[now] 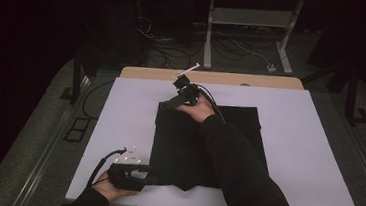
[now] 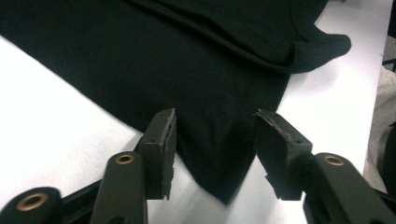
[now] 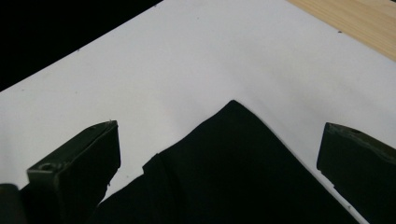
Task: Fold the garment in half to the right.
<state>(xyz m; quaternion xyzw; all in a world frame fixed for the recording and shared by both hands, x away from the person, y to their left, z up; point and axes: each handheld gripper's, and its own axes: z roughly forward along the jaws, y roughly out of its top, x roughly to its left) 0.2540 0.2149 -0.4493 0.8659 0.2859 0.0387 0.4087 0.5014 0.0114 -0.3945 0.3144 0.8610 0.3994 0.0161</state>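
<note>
In the high view a black cloth (image 1: 207, 148) lies flat on the white surface (image 1: 311, 159), folded roughly square; the left hand-held gripper (image 1: 148, 176) sits at the cloth's near left corner, its jaws pointed toward the fabric, while the right hand-held gripper (image 1: 167, 104) reaches across to the far left corner, the person's dark sleeve (image 1: 244, 178) lying over the cloth behind it; a strip of bare wood (image 1: 273, 82) shows beyond the white board.

In the left gripper view the left hand-held gripper (image 2: 214, 149) stands wide open, and a pointed corner of the black cloth (image 2: 187, 60) lies between and just ahead of its jaws, on the surface rather than pinched; farther ahead a folded layer makes a soft ridge, and beyond that a loose flap curls at the cloth's edge.

In the right gripper view the right hand-held gripper (image 3: 217, 154) is likewise spread wide; the far corner of the black cloth (image 3: 233, 172) points away between the jaws, with a second layer's edge stepping out toward the left jaw; nothing is gripped.

The fabric looks thin, soft and light; it should drape and sag as soon as it is lifted, and layers may slip apart; the corners are the sensible hold, with each jaw pair closing over all the layers there, low against the surface, so the lower ply is not left behind.
</note>
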